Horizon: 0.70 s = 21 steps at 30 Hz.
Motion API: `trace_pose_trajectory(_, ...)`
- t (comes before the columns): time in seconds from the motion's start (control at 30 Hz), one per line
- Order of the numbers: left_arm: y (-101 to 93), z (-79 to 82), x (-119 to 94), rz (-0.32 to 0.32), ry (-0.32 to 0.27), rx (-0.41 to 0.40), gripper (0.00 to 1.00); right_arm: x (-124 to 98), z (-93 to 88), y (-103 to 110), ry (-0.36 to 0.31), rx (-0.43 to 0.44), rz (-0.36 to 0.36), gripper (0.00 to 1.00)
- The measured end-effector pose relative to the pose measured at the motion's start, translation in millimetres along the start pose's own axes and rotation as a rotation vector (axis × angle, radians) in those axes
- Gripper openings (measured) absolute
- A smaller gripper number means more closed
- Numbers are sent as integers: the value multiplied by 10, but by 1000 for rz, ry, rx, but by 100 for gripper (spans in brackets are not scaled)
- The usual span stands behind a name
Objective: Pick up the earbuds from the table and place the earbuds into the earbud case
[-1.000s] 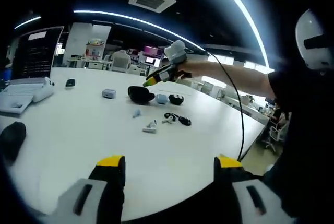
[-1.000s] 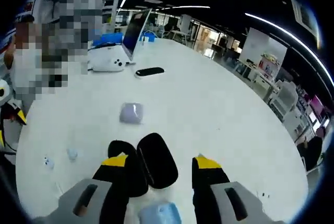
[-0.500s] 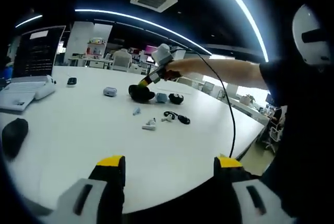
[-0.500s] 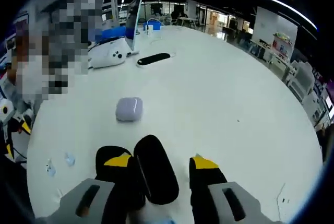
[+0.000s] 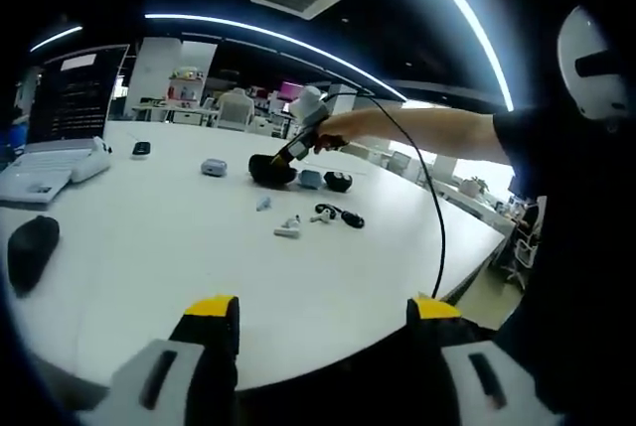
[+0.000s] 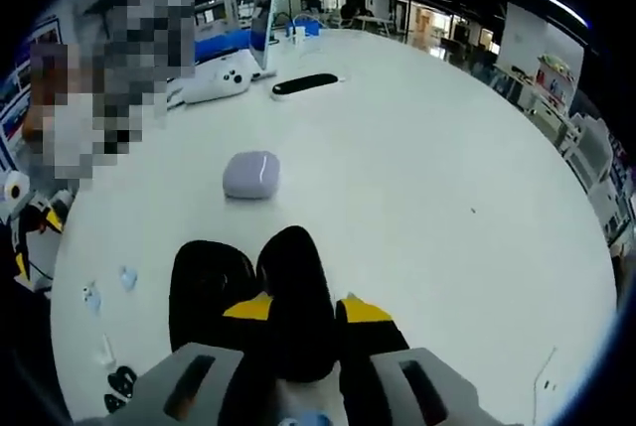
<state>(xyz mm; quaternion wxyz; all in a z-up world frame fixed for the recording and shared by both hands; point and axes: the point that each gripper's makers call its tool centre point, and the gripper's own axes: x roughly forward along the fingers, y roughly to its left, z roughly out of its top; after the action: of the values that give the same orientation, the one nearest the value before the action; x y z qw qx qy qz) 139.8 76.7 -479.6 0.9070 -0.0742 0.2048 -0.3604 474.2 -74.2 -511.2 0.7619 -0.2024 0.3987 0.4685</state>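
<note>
**Q:** What has just changed?

**A:** Your right gripper [image 6: 303,312] has closed in. A second ago its jaws stood apart either side of the open black earbud case [image 6: 248,292]; now they are clamped on the case's raised lid. By my judgement the case is now steadied, ready to receive earbuds.

**Q:** And where are the earbuds?

**A:** They are still on the white table [image 5: 149,237]. In the left gripper view, a white earbud [image 5: 287,230] lies near the case, on your side of it, with a black cable [image 5: 343,215] beside it. Your left gripper [image 5: 323,312] hangs spread wide and empty, well apart from them.
</note>
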Motion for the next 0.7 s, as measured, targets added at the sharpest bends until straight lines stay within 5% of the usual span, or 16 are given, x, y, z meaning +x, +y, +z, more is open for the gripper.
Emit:
trace_pose_trajectory(0.33, -54, -5, 0, -3, -1, 13, 69, -177, 121, 20, -86, 37, 9, 8)
trace_pose_trajectory(0.7, -136, -3, -50, -6, -10, 19, 68, -256, 84, 185, -72, 18, -1, 6)
